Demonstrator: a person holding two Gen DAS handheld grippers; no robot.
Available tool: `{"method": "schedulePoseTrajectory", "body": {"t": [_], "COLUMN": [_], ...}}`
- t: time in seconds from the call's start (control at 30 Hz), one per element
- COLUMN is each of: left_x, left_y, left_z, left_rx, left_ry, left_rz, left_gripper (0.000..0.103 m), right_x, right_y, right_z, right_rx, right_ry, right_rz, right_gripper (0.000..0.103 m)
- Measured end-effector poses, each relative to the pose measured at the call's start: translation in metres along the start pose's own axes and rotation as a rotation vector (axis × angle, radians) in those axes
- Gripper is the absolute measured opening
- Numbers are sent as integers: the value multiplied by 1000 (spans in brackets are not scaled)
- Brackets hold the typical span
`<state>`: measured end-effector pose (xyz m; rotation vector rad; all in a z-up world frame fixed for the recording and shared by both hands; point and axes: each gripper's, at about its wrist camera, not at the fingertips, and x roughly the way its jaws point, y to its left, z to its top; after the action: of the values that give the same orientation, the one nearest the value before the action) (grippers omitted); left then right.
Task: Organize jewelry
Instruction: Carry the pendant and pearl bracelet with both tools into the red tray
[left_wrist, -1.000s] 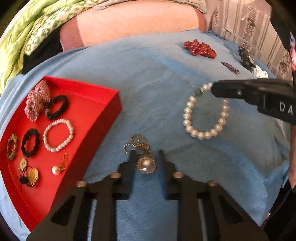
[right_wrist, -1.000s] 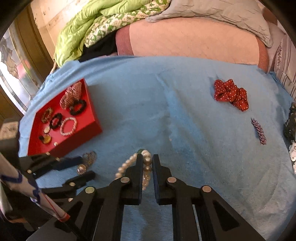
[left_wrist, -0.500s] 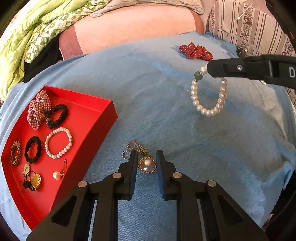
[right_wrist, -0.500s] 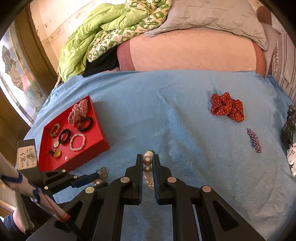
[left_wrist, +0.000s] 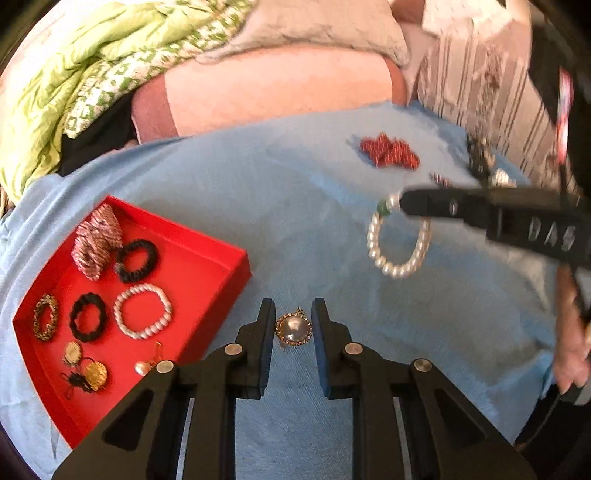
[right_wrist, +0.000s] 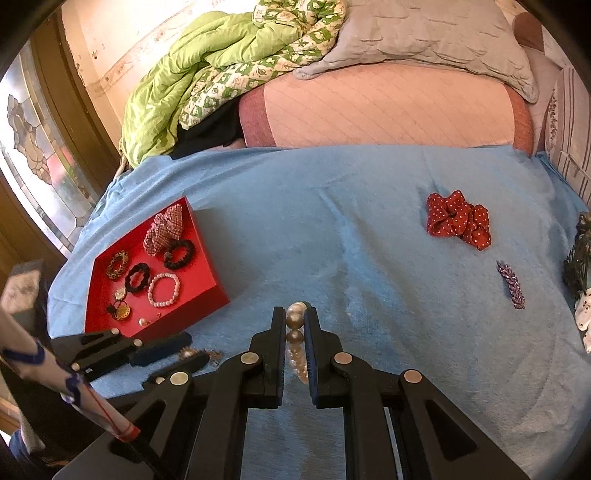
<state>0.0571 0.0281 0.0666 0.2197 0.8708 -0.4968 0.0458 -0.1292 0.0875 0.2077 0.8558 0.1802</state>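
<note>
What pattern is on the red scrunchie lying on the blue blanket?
White polka dots on the red scrunchie; clearest in the right wrist view.

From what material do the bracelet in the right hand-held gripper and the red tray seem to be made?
The bracelet looks like glossy cream pearl beads, real or imitation I cannot tell, with one green bead; they shine with small highlights. The red tray looks like stiff matte card or plastic: flat walls, sharp corners, no gloss.
</note>
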Motion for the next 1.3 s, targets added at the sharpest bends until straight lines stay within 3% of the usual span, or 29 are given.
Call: {"method": "schedulePoseTrajectory", "body": {"t": [0.3, 0.53, 0.9, 1.3], "left_x": [-49, -72, -80, -61], "left_y": [42, 71, 113, 146], "left_z": [22, 23, 1, -41], "left_rx": [-120, -184, -255, -307], "left_ry": [-150, -204, -184, -69], "left_rz": [2, 18, 58, 82], "left_gripper": [19, 19, 19, 19], "right_x": [-9, -16, 1, 45], "right_y": [16, 44, 103, 146], "right_z": [14, 27, 31, 18], "right_rx": [1, -8, -56, -73], "right_ry": [-44, -94, -88, -25], "right_rz": [53, 128, 246, 347], "right_gripper": [10, 10, 10, 10]}}
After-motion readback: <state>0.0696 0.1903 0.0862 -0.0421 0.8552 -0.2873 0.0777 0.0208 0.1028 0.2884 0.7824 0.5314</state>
